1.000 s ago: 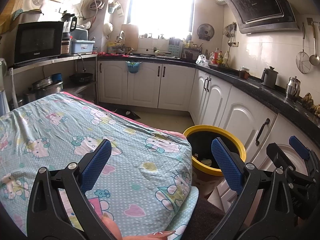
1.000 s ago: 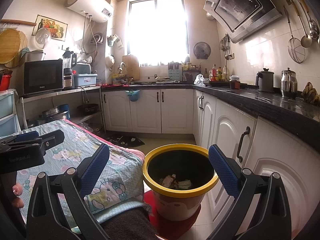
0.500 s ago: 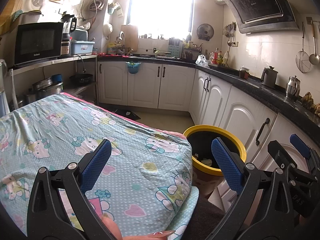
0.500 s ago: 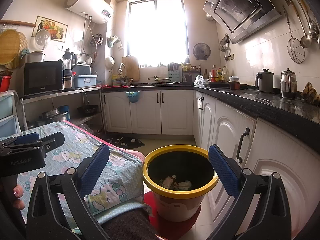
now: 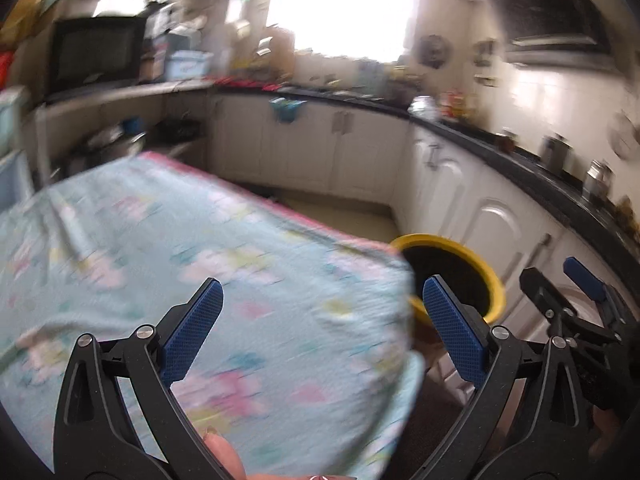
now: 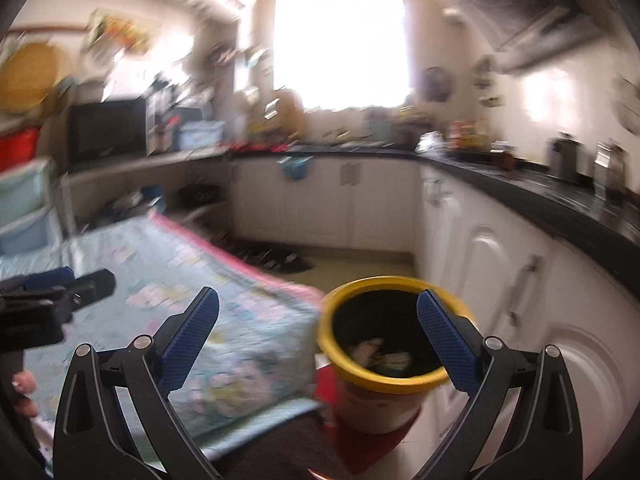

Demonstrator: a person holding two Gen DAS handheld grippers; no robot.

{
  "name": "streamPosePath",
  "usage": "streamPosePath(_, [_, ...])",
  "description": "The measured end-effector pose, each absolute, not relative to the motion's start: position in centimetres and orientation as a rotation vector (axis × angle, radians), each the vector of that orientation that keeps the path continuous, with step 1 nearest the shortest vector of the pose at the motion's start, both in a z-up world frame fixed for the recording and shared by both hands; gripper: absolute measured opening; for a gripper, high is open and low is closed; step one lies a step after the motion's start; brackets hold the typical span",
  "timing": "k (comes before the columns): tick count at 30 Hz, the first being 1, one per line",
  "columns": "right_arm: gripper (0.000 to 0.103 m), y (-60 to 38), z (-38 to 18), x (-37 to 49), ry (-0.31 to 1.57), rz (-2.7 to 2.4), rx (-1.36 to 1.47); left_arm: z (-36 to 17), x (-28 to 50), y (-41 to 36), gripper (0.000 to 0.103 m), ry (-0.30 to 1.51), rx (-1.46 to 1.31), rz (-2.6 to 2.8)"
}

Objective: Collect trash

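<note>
Both views are smeared by motion blur, so we read small kitchen items only as shapes; the far window (image 6: 340, 40) is blown out to white. The patterned blue cloth (image 5: 200, 260) covers a surface we cannot identify and hides the near rim of the yellow-rimmed bin (image 6: 384, 360) in the left wrist view; the bin stands on the floor just beside the cloth, below the white cabinets (image 6: 500, 280) of the dark counter (image 6: 560, 204). The trash (image 6: 380, 356) lies inside the bin as pale, unreadable scraps. Our left gripper (image 5: 320, 332) hangs wide and empty over the cloth; our right gripper (image 6: 318, 332) hangs wide and empty above the bin. A fingertip (image 5: 224, 456) is cut off at the frame's bottom.
</note>
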State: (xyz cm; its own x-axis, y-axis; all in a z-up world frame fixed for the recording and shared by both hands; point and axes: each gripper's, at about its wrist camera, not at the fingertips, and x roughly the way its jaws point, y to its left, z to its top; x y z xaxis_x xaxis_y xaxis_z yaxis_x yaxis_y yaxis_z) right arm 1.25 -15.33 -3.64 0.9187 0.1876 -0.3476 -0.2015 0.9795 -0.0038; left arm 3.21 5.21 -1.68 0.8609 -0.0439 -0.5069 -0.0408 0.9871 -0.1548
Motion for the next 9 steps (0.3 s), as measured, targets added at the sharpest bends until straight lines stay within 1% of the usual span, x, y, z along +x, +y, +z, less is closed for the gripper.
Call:
streamPosePath(3, [0.097, -7.2, -4.1, 3.6, 0.497, 0.427, -0.098, -2.1, 1.4, 12.3, 0.092, 0.582, -0.215, 0.215])
streamPosePath(5, [0.097, -0.2, -4.9, 4.1, 0.589, 0.618, -0.149, -3.1, -1.5, 19.2, 0.092, 0.610, -0.264, 0.449])
streamPosePath(9, [0.097, 16.4, -7.5, 1.4, 0.779, 1.011, -0.298, -6.0, -8.1, 31.0, 0.092, 0.700, -0.361, 0.869])
